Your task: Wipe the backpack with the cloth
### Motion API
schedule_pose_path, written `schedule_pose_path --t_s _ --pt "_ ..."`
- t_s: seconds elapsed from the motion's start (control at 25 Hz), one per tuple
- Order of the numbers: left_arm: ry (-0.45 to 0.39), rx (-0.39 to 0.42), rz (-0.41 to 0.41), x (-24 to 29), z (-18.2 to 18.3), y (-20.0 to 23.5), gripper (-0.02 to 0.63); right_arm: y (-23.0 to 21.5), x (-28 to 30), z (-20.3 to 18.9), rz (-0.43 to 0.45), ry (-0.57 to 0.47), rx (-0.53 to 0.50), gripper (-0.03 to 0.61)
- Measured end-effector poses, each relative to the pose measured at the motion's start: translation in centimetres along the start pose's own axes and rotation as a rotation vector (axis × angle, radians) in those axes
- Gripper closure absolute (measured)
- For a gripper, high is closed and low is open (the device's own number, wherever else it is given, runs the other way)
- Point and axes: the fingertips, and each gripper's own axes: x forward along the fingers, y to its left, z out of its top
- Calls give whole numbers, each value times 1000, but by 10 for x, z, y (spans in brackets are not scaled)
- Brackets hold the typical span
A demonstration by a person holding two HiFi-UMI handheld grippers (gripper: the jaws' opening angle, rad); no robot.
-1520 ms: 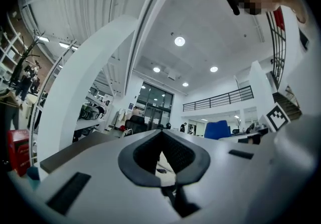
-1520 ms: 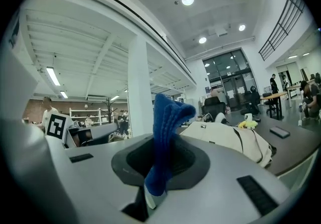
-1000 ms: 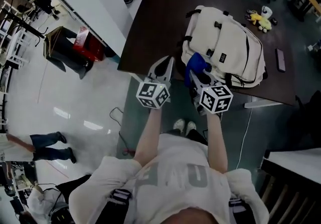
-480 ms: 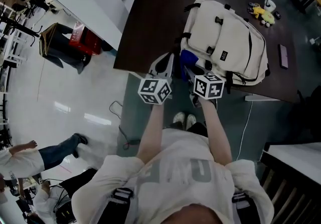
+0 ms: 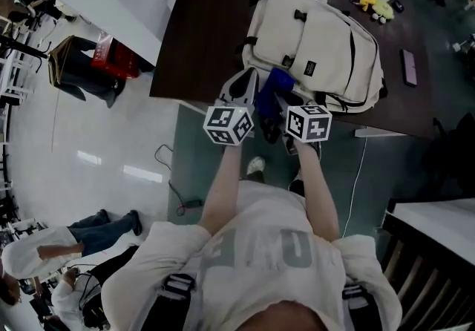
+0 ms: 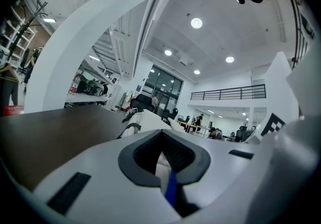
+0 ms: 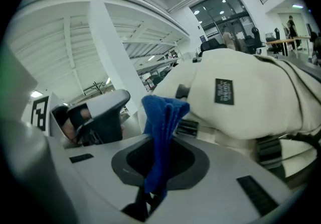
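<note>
A cream backpack [image 5: 319,47] lies flat on the dark brown table [image 5: 200,33]. My right gripper [image 5: 279,105] is shut on a blue cloth [image 5: 272,87], which stands up from its jaws at the backpack's near left corner. In the right gripper view the cloth [image 7: 161,127] hangs in front of the backpack [image 7: 251,92]. Just left of the cloth, my left gripper [image 5: 242,89] is shut at the table's near edge. In the left gripper view a thin blue strip shows in the slit of its jaws; I cannot tell whether it is pinched. The backpack [image 6: 145,119] lies ahead.
A yellow plush toy [image 5: 369,2] and a dark flat device [image 5: 408,67] lie on the table beyond and right of the backpack. A white cable [image 5: 361,174] hangs off the near edge. A dark chair with a red bag [image 5: 100,62] stands left of the table. Someone [image 5: 67,244] is on the floor at lower left.
Both grippers have sunk and come closer to the backpack's near left corner, the cloth still in the right one. The person at lower left has walked on.
</note>
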Motion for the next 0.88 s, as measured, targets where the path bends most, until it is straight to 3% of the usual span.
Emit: schedule_pose_path --t_s 0.2,0.32,0.52,0.64,0.88 --pt "-2 -9 20 13 -10 -32 609 -23 -25 -6 3 33 -60 537" --pt "29 9 1 22 -25 -59 609 -40 -41 -8 7 34 -32 537" --pt "42 11 -16 38 -41 -91 609 -105 -72 -26 -135 104 -67 537" --pt "48 10 -15 44 -49 -104 609 -123 -87 -34 -117 94 -17 535" --pt "44 13 3 53 -60 -125 609 -132 -99 -35 -54 94 -18 535"
